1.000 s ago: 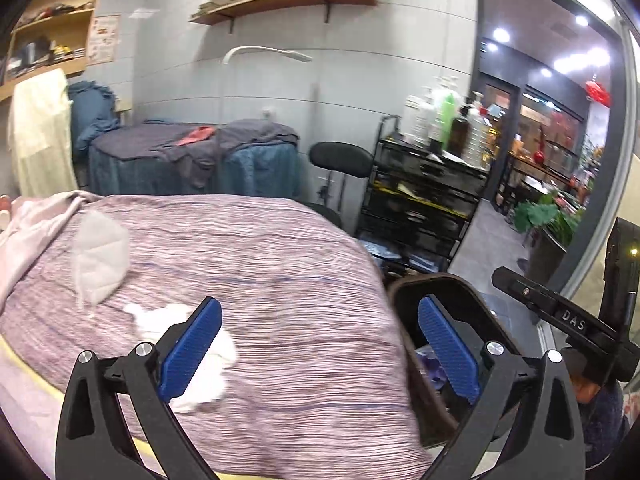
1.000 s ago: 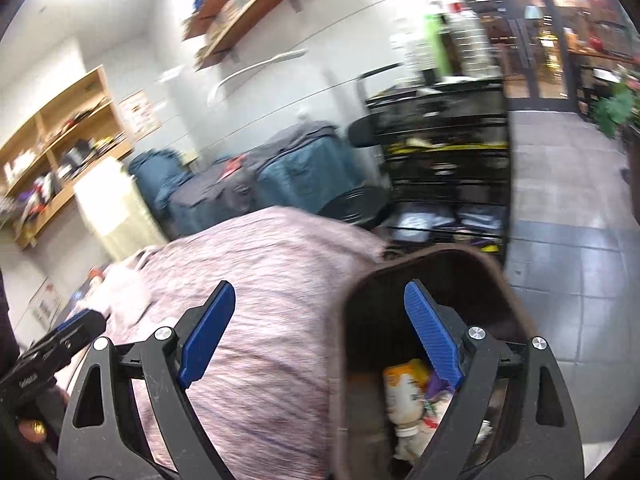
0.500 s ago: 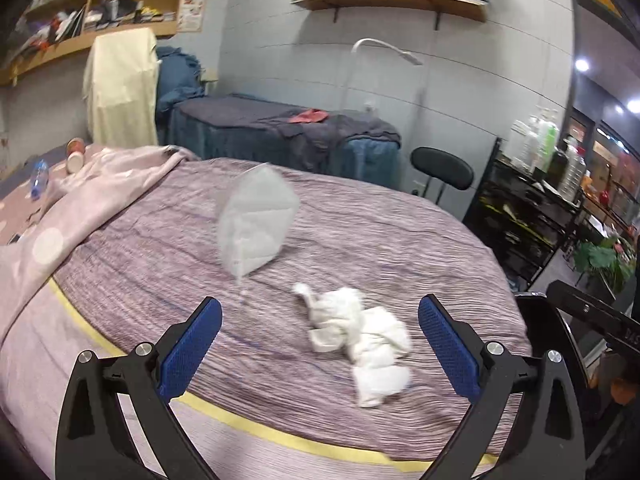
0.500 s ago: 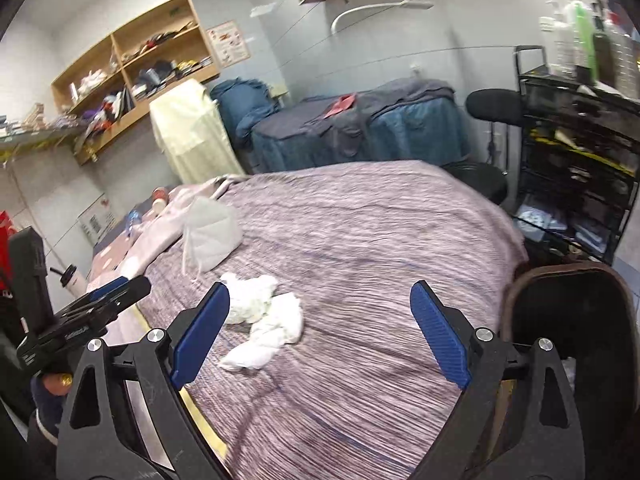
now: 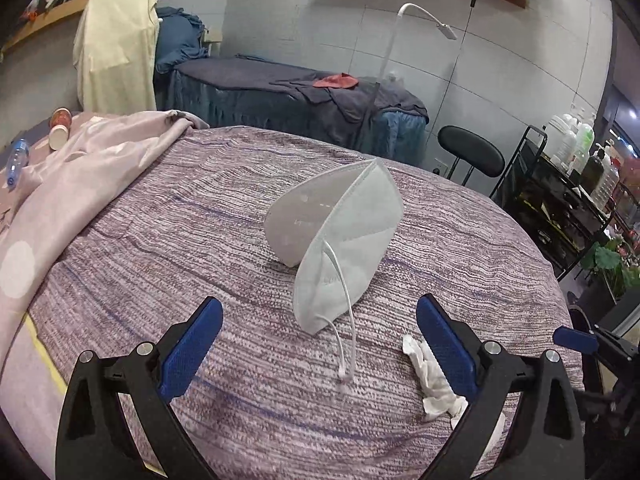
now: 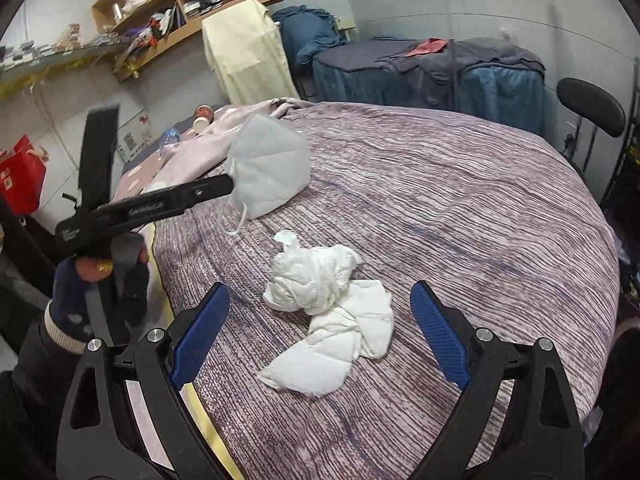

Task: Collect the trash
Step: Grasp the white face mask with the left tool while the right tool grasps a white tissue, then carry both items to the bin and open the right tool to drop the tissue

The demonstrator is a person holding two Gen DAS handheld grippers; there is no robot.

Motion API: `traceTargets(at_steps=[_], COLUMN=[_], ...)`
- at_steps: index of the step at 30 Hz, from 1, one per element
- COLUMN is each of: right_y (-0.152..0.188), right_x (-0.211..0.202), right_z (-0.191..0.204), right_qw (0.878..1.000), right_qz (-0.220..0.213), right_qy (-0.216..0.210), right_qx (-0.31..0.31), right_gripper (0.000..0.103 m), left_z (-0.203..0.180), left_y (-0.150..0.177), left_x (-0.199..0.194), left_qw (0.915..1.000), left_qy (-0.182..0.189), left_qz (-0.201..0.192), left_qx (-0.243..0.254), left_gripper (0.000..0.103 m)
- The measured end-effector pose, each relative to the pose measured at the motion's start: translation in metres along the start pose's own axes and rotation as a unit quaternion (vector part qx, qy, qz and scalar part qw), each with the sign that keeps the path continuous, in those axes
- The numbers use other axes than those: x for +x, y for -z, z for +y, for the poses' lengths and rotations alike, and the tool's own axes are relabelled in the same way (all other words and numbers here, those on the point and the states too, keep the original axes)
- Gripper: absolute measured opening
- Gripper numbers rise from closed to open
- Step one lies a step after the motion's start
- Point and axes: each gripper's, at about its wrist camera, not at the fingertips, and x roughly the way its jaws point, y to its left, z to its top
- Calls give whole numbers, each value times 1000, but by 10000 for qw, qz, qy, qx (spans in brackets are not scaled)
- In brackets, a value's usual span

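Note:
A white folded face mask [image 5: 340,248] stands on the purple striped bedspread [image 5: 160,216], its ear loops trailing toward me. My left gripper [image 5: 318,344] is open and empty, just short of the mask. A crumpled white tissue [image 6: 332,312] lies on the bedspread in the right wrist view, with the mask [image 6: 268,168] beyond it. My right gripper [image 6: 320,332] is open and empty, its jaws on either side of the tissue's near end. The tissue [image 5: 432,380] also shows by the left gripper's right finger. The left gripper shows side-on in the right wrist view [image 6: 148,208].
A pink blanket [image 5: 80,168] covers the bed's left side, with a paper cup [image 5: 60,128] and a plastic bottle [image 5: 16,160] beyond it. A black cart [image 5: 560,200] and black stool [image 5: 472,156] stand right of the bed. Another covered bed [image 5: 300,108] is behind.
Both grippers have swung left, away from the brown bin, to the bedspread. The left now faces the mask up close and the right faces the tissue. Both stayed open.

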Motion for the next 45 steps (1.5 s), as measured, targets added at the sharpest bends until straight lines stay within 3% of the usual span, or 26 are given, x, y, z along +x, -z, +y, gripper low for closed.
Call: traceTargets(at_steps=[5,8,10,12,13,16,22,29,38,45], right_y=[-14,-19,-20,-20,-21,-26,-28,-13,28,67], right_x=[43,71,85,97,98,80,26,-46,-120,-159], right_z=[26,31,31,29,28,19,-4,-35,-57,-82], right_qw=[9966,9930,9912,9897,9899,9946,9989,9957,9882,9813], right_qz=[392,746,911,1081,1076,722,31,-656,-1109,-1284], right_qy=[88,177,212,199,231,180,336,624,942,1149], right_qx=[-716,-898,-938,-922,-895,-720,-326,182,471,861], right_gripper=[91,87,74,43,37,32,32,32,32,32], left_z=[-5,-12,-12,-11,-9,-8,-8,-25,-76,-133], left_y=[-12,-10,-8,-6,-4,-3,-2,16,48,74], left_x=[30,40,44,47,45,34,-5,-59,-105,-113], left_qw=[9991,9983,9978,9975,9978,9985,9991,9968,9924,9897], left_qy=[280,334,406,467,488,468,380,394,313,648], left_qz=[296,410,468,499,446,261,-203,-666,-1183,-1181], left_qx=[152,236,219,151,110,80,-47,-184,137,476], left_gripper=[84,63,34,19,12,4,4,4,4,4])
